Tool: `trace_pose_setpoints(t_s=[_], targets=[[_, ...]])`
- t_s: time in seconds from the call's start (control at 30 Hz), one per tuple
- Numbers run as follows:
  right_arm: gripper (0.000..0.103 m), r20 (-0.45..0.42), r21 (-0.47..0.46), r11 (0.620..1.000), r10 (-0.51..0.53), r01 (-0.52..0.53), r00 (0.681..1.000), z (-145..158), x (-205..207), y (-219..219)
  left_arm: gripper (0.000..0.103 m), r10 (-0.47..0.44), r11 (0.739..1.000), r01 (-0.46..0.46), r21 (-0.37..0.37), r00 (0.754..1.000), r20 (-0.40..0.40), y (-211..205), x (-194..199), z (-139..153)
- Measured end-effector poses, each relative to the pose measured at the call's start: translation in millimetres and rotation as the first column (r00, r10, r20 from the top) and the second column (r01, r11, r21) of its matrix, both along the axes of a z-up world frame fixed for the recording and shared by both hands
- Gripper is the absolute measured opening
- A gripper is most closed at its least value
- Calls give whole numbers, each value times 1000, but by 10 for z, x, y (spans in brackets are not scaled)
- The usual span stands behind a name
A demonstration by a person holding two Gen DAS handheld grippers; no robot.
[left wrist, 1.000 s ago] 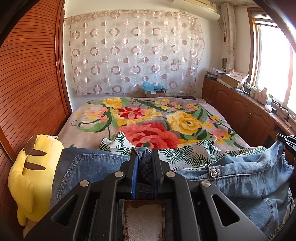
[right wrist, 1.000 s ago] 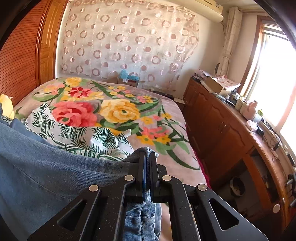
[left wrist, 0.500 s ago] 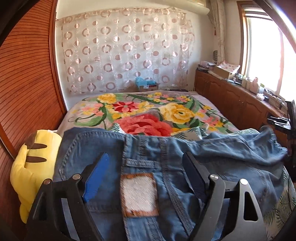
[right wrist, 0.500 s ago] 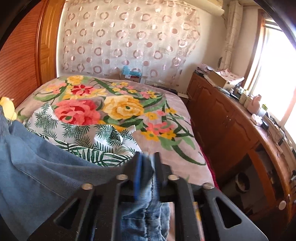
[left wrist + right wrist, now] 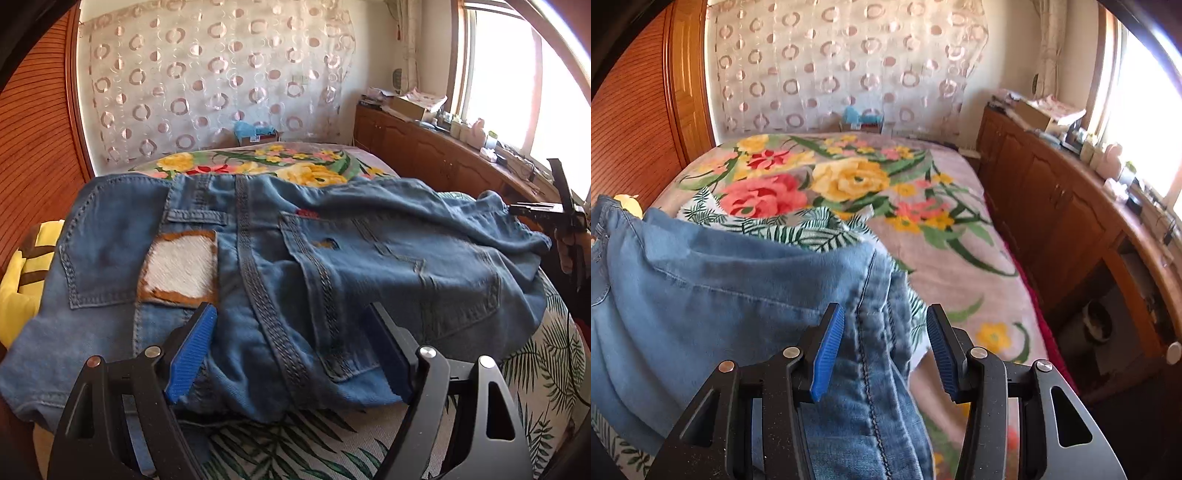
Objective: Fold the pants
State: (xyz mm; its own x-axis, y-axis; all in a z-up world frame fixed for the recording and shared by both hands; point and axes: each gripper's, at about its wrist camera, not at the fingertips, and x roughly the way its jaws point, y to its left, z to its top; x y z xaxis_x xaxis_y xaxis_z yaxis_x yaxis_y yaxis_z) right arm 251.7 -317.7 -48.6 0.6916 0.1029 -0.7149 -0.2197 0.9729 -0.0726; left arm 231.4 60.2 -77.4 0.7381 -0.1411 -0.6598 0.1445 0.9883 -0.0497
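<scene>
Blue denim pants point(image 5: 295, 258) lie spread on the bed, back side up, with a white patch point(image 5: 181, 266) near the waistband and a back pocket showing. My left gripper point(image 5: 291, 321) is open, its jaws wide apart over the denim near the waist. My right gripper point(image 5: 884, 325) is open, its blue pads either side of a stitched seam of the pants point(image 5: 738, 295) at the bed's right side. The right gripper also shows at the far right of the left wrist view point(image 5: 554, 210).
The bed has a floral blanket point(image 5: 849, 177) and a palm-leaf sheet point(image 5: 314, 443) under the pants. A yellow plush toy point(image 5: 22, 280) lies at the left. Wooden cabinets point(image 5: 1052, 206) run along the right wall below a window. A wooden wardrobe point(image 5: 33, 147) stands left.
Both grippers were shut on the denim a second ago and have opened, letting it go. The pants have dropped flat onto the bed.
</scene>
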Motion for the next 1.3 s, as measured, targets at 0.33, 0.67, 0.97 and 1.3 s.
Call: trace_pose_setpoints(t_s=[0.33,0.67,0.97,1.3], targets=[[16,-29,-11,998,69,-69,997,71,249,25,82,1,1000,-1,13,1000,7,-5,-35,6],[6,179,-48,996,-58,68,982,499,445,-20,82,32,999,-32,12,999,21,79,-110,23],[36,132,-55,993,-101,109,986,381,693,72,82,58,998,-58,2,998,23,212,-216,26],[68,44,67,995,-78,75,996,350,-70,-285,82,87,996,-88,1,996,33,324,-303,38]])
